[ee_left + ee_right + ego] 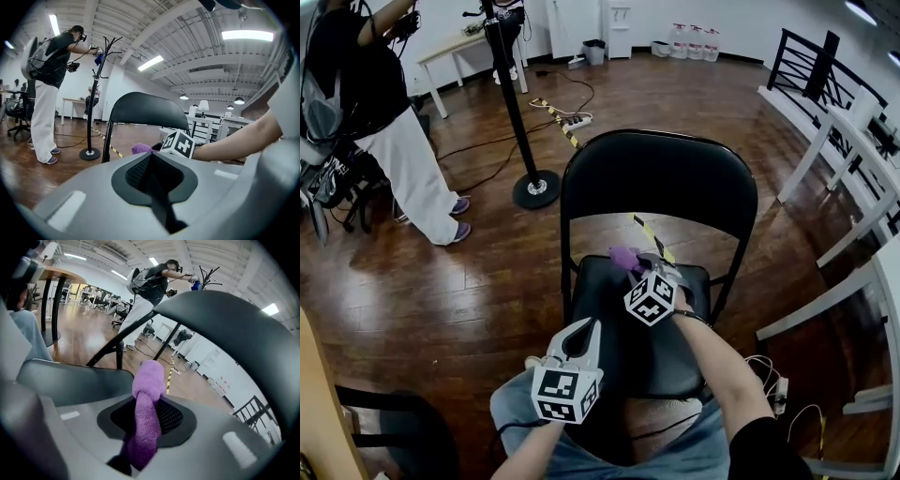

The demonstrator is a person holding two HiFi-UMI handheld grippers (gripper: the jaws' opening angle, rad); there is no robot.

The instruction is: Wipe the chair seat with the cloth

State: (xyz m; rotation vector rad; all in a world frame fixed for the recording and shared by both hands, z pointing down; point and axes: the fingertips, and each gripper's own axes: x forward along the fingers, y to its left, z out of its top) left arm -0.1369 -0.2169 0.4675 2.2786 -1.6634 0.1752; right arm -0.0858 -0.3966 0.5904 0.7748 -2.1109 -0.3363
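A black folding chair stands in front of me, its seat (614, 333) low in the middle and its backrest (661, 178) behind. My right gripper (639, 269) hovers over the seat's back part, shut on a purple cloth (624, 258) that bulges out past its tip. In the right gripper view the cloth (146, 414) runs up between the jaws, under the curved backrest (234, 341). My left gripper (584, 330) is at the seat's front left corner, shut with nothing in it. The left gripper view shows the cloth (140, 148) beside the right gripper's marker cube (179, 143).
A person in white trousers (417, 178) stands at the back left, near a black pole on a round base (534, 187). Cables and a power strip (574, 120) lie on the wood floor. White railings (848, 197) line the right. Another dark chair (389, 427) is at the lower left.
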